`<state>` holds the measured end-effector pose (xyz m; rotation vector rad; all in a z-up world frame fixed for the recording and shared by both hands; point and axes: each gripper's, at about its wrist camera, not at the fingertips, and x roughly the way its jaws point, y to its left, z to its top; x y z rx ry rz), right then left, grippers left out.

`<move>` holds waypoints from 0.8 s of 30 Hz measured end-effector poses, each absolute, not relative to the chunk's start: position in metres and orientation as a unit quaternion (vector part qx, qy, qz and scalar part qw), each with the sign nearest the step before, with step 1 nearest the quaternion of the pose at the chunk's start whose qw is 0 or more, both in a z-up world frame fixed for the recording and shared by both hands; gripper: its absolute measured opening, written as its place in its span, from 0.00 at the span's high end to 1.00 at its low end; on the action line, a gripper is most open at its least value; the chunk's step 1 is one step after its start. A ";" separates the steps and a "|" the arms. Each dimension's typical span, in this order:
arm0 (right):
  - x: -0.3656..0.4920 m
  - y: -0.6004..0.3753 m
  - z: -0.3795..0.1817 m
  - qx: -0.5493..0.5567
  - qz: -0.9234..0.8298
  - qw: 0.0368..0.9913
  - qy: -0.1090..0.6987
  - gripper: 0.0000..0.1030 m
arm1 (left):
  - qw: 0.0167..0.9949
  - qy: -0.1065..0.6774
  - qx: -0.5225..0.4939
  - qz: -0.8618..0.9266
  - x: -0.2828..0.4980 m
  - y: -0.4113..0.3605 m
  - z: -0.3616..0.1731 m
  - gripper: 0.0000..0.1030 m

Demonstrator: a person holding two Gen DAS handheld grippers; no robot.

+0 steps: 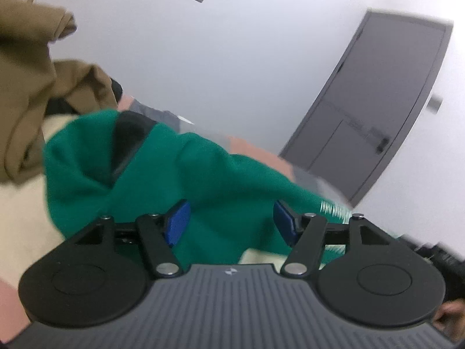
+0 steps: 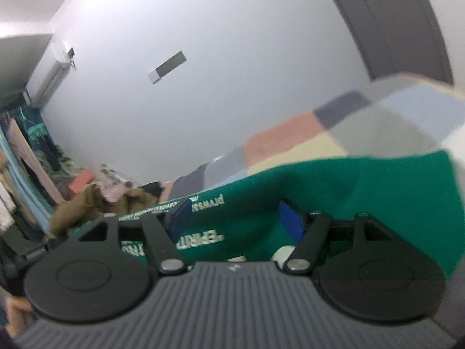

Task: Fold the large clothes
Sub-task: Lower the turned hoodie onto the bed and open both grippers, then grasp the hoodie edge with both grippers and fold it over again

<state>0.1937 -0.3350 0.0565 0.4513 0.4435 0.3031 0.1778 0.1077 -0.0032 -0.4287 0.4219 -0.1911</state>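
A green sweatshirt (image 1: 209,174) with a dark-lined hood and white printed lettering lies bunched on the bed; it also shows in the right wrist view (image 2: 363,186). My left gripper (image 1: 231,221) is open, its blue pads (image 1: 178,222) spread over the green cloth near the hood. My right gripper (image 2: 232,221) is open, its blue pads (image 2: 290,221) spread apart with the printed part of the sweatshirt between and beyond them. Neither gripper pinches the cloth.
A brown garment (image 1: 26,87) is heaped at the left, also in the right wrist view (image 2: 87,206). A patchwork bedcover (image 2: 305,136) lies under the clothes. A grey door (image 1: 377,101) stands behind. Hanging clothes (image 2: 20,160) fill the far left.
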 end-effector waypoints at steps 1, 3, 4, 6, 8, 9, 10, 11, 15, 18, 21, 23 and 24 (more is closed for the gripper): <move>0.195 -0.335 0.056 0.213 0.135 0.944 0.214 0.32 | 0.953 0.209 -0.201 -0.089 0.184 0.108 -0.008 0.33; 0.206 -0.337 0.049 0.198 0.121 0.946 0.228 0.30 | 0.951 0.221 -0.198 -0.085 0.198 0.110 -0.021 0.33; 0.214 -0.336 0.043 0.186 0.120 0.946 0.238 0.30 | 0.949 0.233 -0.196 -0.079 0.205 0.111 -0.027 0.33; 0.231 -0.332 0.031 0.150 0.110 0.948 0.257 0.31 | 0.945 0.256 -0.192 -0.062 0.221 0.115 -0.042 0.33; 0.248 -0.325 0.018 0.114 0.103 0.949 0.276 0.31 | 0.938 0.282 -0.194 -0.048 0.233 0.119 -0.056 0.33; 0.257 -0.320 0.010 0.093 0.100 0.948 0.287 0.31 | 0.934 0.294 -0.199 -0.040 0.240 0.123 -0.063 0.33; 0.264 -0.316 0.003 0.074 0.098 0.948 0.295 0.31 | 0.930 0.300 -0.209 -0.037 0.247 0.128 -0.070 0.33; 0.272 -0.311 -0.005 0.058 0.098 0.946 0.302 0.31 | 0.928 0.301 -0.218 -0.041 0.252 0.133 -0.074 0.33; 0.299 -0.309 -0.030 0.058 0.094 0.941 0.319 0.29 | 0.930 0.298 -0.211 -0.041 0.263 0.136 -0.083 0.33; 0.307 -0.313 -0.038 0.070 0.092 0.939 0.324 0.30 | 0.932 0.295 -0.209 -0.040 0.262 0.133 -0.083 0.34; 0.304 -0.313 -0.039 0.079 0.090 0.939 0.323 0.30 | 0.931 0.294 -0.213 -0.037 0.253 0.132 -0.075 0.34; 0.299 -0.312 -0.032 0.081 0.085 0.940 0.322 0.30 | 0.927 0.296 -0.226 -0.037 0.242 0.134 -0.065 0.33; 0.295 -0.311 -0.028 0.084 0.083 0.940 0.321 0.30 | 0.925 0.294 -0.239 -0.038 0.236 0.136 -0.059 0.33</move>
